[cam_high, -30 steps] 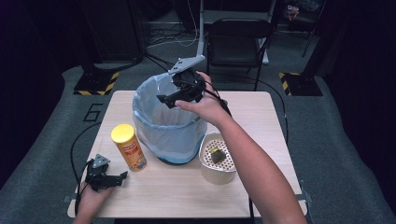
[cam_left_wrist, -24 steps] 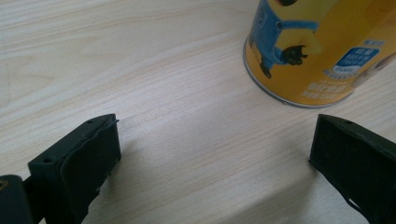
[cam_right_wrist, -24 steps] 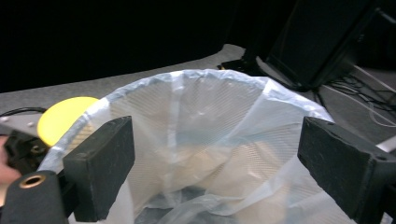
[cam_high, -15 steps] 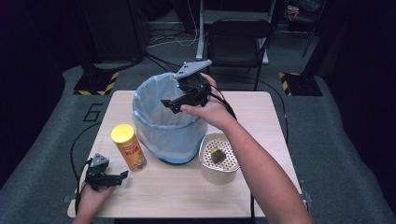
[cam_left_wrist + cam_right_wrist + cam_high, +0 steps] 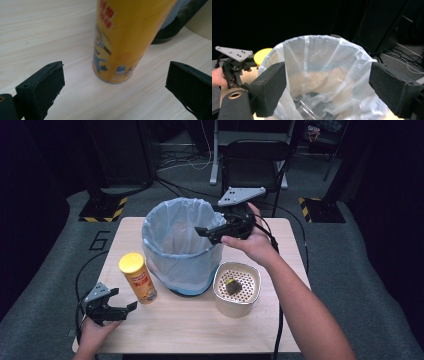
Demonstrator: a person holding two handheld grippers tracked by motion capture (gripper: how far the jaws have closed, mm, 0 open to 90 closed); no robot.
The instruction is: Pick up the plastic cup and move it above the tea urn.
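The right hand-held gripper [image 5: 212,232] hangs above the right rim of the bin [image 5: 182,245], a blue bin lined with a pale plastic bag standing in the middle of the table [image 5: 200,330]. Its jaws stand wide apart with nothing between them, and its own view looks down past them into the bag. The left hand-held gripper [image 5: 120,309] rests low at the near left corner of the table, jaws also spread wide and empty, pointed at the yellow can [image 5: 138,278], which stands upright just left of the bin and near the jaws without touching them. A cream strainer bowl [image 5: 236,289] with a small dark lump inside sits right of the bin.
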